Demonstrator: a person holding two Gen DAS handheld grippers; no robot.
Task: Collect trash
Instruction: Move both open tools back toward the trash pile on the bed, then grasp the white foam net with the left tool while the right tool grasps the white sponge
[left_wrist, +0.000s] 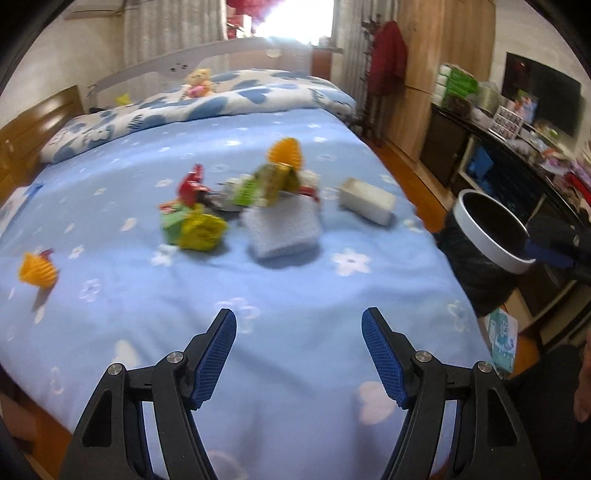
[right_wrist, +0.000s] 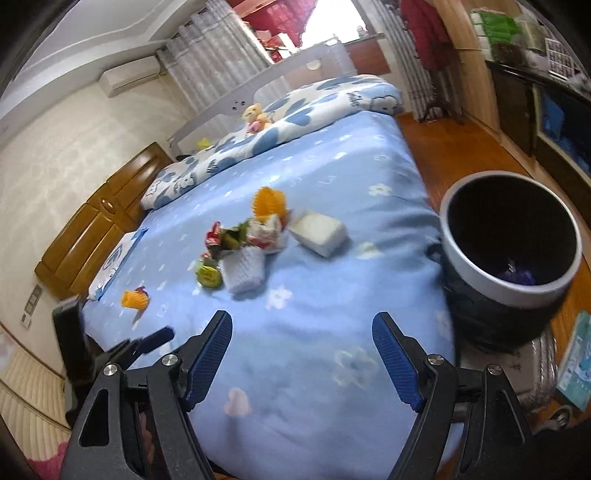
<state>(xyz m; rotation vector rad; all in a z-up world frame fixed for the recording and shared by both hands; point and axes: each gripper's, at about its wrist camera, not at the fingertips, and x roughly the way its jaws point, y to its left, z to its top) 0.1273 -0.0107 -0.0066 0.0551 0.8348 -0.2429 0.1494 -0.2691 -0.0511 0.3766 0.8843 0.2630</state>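
A pile of trash lies mid-bed on the blue sheet: crumpled wrappers (left_wrist: 199, 221) (right_wrist: 229, 240), a white foam pad (left_wrist: 282, 230) (right_wrist: 244, 271), a white box (left_wrist: 367, 199) (right_wrist: 319, 232) and an orange paper cup (left_wrist: 284, 151) (right_wrist: 267, 201). Another orange cup (left_wrist: 37, 271) (right_wrist: 135, 298) lies apart at the left. A white-rimmed bin with a black bag (left_wrist: 491, 232) (right_wrist: 511, 236) stands right of the bed. My left gripper (left_wrist: 299, 343) is open and empty above the near sheet. My right gripper (right_wrist: 303, 350) is open and empty too.
A folded blue-and-white quilt (left_wrist: 221, 99) with a plush toy (left_wrist: 199, 83) lies at the bed's far end. A dark cabinet with clutter (left_wrist: 517, 147) lines the right wall. A wooden headboard (right_wrist: 96, 229) is on the left. A booklet (right_wrist: 576, 362) lies on the floor.
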